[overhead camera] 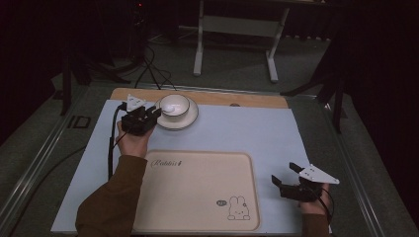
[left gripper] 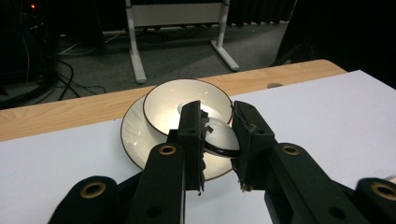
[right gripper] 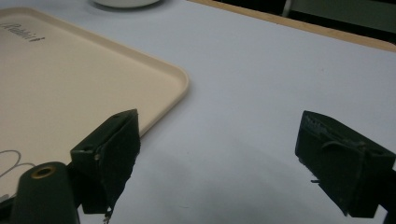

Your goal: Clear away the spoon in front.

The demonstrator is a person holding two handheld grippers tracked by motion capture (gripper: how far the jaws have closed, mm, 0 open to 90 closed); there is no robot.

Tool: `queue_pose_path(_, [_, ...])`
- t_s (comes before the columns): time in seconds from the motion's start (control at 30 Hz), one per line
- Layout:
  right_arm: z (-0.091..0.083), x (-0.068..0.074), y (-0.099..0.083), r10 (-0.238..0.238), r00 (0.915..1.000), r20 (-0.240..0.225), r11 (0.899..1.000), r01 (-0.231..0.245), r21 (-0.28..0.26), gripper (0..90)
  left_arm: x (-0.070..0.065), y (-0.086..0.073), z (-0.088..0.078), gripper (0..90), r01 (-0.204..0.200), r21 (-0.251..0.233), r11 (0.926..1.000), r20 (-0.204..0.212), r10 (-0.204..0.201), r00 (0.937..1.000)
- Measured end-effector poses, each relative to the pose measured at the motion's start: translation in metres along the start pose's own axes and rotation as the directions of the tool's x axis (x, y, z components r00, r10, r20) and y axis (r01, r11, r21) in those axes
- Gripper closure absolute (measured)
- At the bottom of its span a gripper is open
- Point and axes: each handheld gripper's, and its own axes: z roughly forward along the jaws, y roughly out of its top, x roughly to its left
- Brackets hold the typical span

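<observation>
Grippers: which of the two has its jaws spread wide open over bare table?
The right gripper, beside the beige tray: its jaws stand far apart over the white table cover. The left gripper has its jaws nearly together at the bowl on its saucer.

Bowl (overhead camera: 173, 105) sits on saucer (overhead camera: 190, 118) (far left), behind the tray (overhead camera: 197, 190) on the mat (overhead camera: 276, 138).

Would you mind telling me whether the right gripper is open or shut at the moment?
Open. The right gripper has its two black fingers spread wide apart above the white mat, with nothing between them.
</observation>
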Motion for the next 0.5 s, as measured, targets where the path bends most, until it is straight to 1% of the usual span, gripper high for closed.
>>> queue_pose_path(0.17, [0.0,0.0,0.0,-0.002,1.0,-0.001,1.0,0.002,0.001,13.8,0.0,-0.003,-0.006,74.6,0.002,0.004,1.0,0.003,-0.002,1.0])
queue_pose_path(0.5, [0.0,-0.001,0.0,-0.001,1.0,-0.004,1.0,0.001,0.002,13.8,-0.001,-0.01,-0.013,74.6,0.006,0.004,1.0,0.002,-0.006,1.0])
